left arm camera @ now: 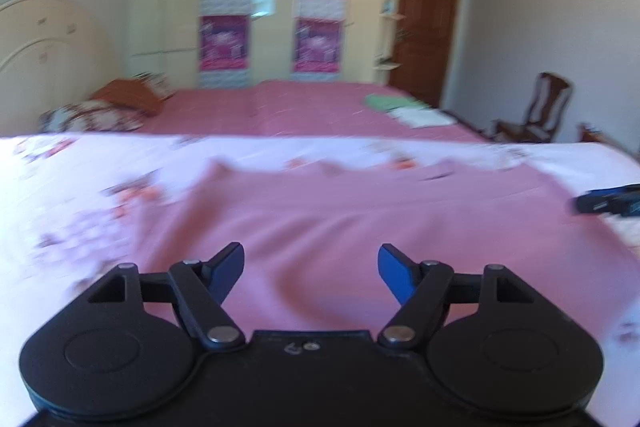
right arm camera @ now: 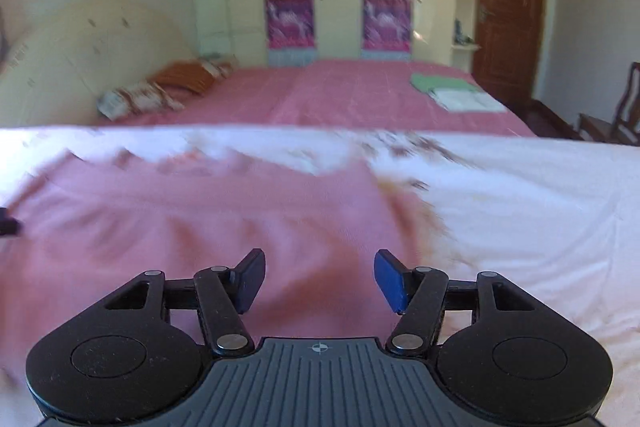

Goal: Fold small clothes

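Pink garment (left arm camera: 340, 219) spread just ahead of L gripper (left arm camera: 311, 273) & R gripper (right arm camera: 320, 279), both agape, empty.

Soft matt pink cloth garment (left arm camera: 360, 227) on a printed, probably cotton, sheet (left arm camera: 80, 187); glossy wardrobe (left arm camera: 260, 7) behind.

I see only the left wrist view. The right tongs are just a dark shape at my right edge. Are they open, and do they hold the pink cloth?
Observer: The right tongs stand open, with nothing between them.
Operator: Where is the cloth on that side?
Observer: The pink cloth lies spread below them and ends just to their right. A wide bare stretch of white sheet lies beyond.
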### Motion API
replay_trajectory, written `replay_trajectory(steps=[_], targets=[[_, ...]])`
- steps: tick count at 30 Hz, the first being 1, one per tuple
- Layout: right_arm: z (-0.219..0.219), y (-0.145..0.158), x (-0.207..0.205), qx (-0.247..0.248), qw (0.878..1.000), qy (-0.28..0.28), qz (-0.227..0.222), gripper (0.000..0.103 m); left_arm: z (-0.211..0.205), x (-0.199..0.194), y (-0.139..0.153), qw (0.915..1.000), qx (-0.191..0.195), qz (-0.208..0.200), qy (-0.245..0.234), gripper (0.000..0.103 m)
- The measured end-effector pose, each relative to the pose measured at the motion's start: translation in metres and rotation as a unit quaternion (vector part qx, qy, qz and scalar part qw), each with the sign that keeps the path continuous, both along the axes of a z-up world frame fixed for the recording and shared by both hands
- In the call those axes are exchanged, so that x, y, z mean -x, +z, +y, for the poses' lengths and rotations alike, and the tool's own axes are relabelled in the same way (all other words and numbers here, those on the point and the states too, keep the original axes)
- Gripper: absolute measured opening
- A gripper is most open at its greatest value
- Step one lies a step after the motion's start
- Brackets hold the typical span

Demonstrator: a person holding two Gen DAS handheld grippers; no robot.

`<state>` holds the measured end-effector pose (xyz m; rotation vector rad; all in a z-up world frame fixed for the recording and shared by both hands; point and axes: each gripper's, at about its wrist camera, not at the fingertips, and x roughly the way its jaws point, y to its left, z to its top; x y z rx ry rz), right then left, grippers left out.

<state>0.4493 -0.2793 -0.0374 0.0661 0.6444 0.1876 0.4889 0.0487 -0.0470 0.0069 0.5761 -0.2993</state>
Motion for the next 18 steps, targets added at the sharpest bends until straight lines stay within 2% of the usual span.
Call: replay_trajectory(steps=[2,3,4,5,6,7,8,9,11,13,15,16,17,18], targets=[[0.033,0.006,0.012,0.008,0.999,0.037,-0.013,0.061,-0.038,0.005,-0.002,0.9995,-0.015,0.007,-0.027,0.073],[0.047,0.004,0.015,0.021,0.998,0.052,-0.014,0.059,-0.053,0.003,-0.009,0.9985,-0.026,0.026,-0.041,0.073],[0.065,-0.004,0.016,0.038,0.997,0.064,-0.003,0.057,-0.066,-0.002,-0.019,0.9956,-0.046,0.060,-0.054,0.073],[0.076,-0.018,0.011,0.057,0.996,0.066,0.029,0.049,-0.075,-0.002,-0.029,0.9938,-0.069,0.068,-0.055,0.076],[0.078,-0.025,0.012,0.057,0.997,0.053,0.025,0.049,-0.077,0.004,-0.030,0.9946,-0.077,0.052,-0.047,0.076],[0.078,-0.026,0.011,0.049,0.997,0.045,0.028,0.049,-0.076,0.007,-0.025,0.9946,-0.075,0.058,-0.042,0.074],[0.075,-0.021,0.011,0.042,0.998,0.035,0.039,0.049,-0.072,0.012,-0.020,0.9962,-0.059,0.053,-0.037,0.072],[0.075,-0.014,0.016,0.044,0.998,0.029,0.032,0.044,-0.067,0.019,-0.015,0.9980,-0.035,0.040,-0.033,0.073],[0.078,0.000,0.032,0.042,0.998,0.045,-0.005,0.040,-0.068,0.024,-0.014,0.9985,-0.014,0.041,-0.033,0.074],[0.086,0.000,0.043,0.026,0.998,0.064,-0.011,0.040,-0.080,0.022,-0.028,0.9965,-0.034,0.067,-0.035,0.075],[0.099,-0.020,0.039,0.032,0.996,0.072,0.049,0.040,-0.091,0.035,-0.034,0.9951,-0.078,0.048,-0.038,0.076],[0.103,-0.029,0.042,0.044,0.995,0.073,0.051,0.040,-0.091,0.039,-0.031,0.9943,-0.087,0.048,-0.038,0.075],[0.105,-0.031,0.048,0.058,0.995,0.077,0.034,0.040,-0.087,0.044,-0.026,0.9947,-0.084,0.047,-0.035,0.074],[0.103,-0.028,0.051,0.057,0.995,0.077,0.038,0.041,-0.079,0.051,-0.022,0.9958,-0.075,0.042,-0.030,0.075]])
